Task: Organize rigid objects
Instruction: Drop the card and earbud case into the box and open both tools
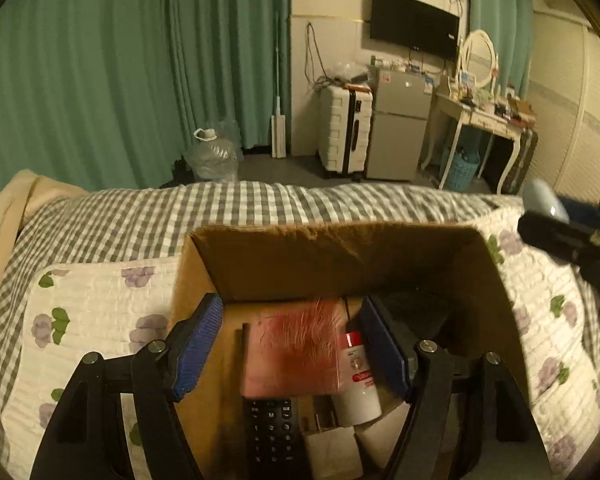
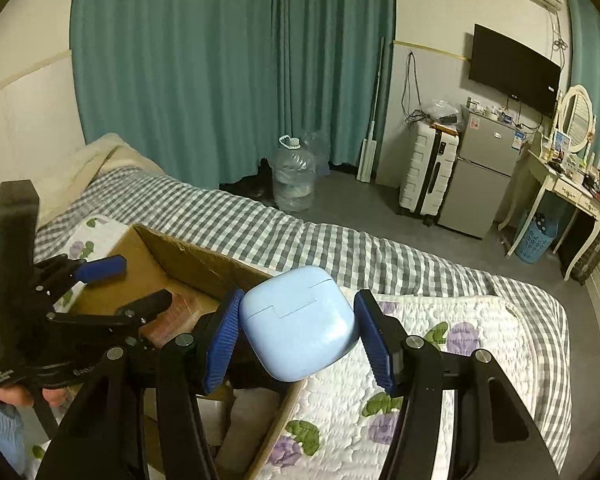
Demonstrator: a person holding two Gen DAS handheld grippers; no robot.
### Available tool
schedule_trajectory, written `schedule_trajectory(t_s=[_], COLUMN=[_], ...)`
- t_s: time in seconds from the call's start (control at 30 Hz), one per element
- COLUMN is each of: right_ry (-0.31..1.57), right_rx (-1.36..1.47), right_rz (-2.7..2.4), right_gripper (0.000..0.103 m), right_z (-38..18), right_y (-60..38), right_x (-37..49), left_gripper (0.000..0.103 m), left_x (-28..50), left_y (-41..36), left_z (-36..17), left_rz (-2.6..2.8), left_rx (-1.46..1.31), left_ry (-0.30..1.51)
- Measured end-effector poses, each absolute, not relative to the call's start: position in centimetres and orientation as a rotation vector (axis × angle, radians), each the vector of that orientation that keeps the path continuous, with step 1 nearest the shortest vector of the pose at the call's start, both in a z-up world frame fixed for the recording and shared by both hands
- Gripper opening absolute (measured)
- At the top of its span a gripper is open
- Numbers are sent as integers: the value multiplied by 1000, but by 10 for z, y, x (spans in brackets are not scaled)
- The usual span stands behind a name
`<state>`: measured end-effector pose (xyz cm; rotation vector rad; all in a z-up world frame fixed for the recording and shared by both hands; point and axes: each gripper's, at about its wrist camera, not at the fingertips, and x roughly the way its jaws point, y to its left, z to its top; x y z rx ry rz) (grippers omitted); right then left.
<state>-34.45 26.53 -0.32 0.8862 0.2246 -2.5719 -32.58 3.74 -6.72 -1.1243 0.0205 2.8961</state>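
An open cardboard box [image 1: 332, 252] sits on the bed; it also shows in the right wrist view [image 2: 192, 260]. My left gripper [image 1: 292, 344] is open above the box, empty. Below it inside lie a red-pink flat packet [image 1: 294, 354], blurred, a black remote [image 1: 272, 436], a white bottle with red label [image 1: 358, 380] and small white boxes [image 1: 332, 450]. My right gripper [image 2: 298, 338] is shut on a light blue earbud case [image 2: 298, 324], held above the box's right edge. The left gripper shows in the right wrist view [image 2: 136, 284]. The case and right gripper show at the far right of the left view [image 1: 544, 204].
The box rests on a white floral quilt [image 2: 420, 344] over a grey checked bedspread [image 1: 140, 216]. Beyond the bed are teal curtains, a water jug [image 2: 294, 176], a white suitcase [image 2: 428, 168], a small fridge [image 2: 480, 176] and a dressing table [image 2: 560, 192].
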Motion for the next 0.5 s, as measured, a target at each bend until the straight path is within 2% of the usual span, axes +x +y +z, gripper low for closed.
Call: schedule_trajectory(t_s=[0.27, 0.5], right_ry=[179, 284], right_rx=[886, 1007], right_rz=[-2531, -2421], right_gripper=[57, 57], right_z=[-5, -49], right_y=[246, 202], right_x=[-329, -360], left_gripper=[75, 75], left_x=[-293, -281], left_y=[16, 0], left_z=[-28, -27], left_rz=[2959, 3015], left_rx=[-1067, -1046], left_ry=[77, 148])
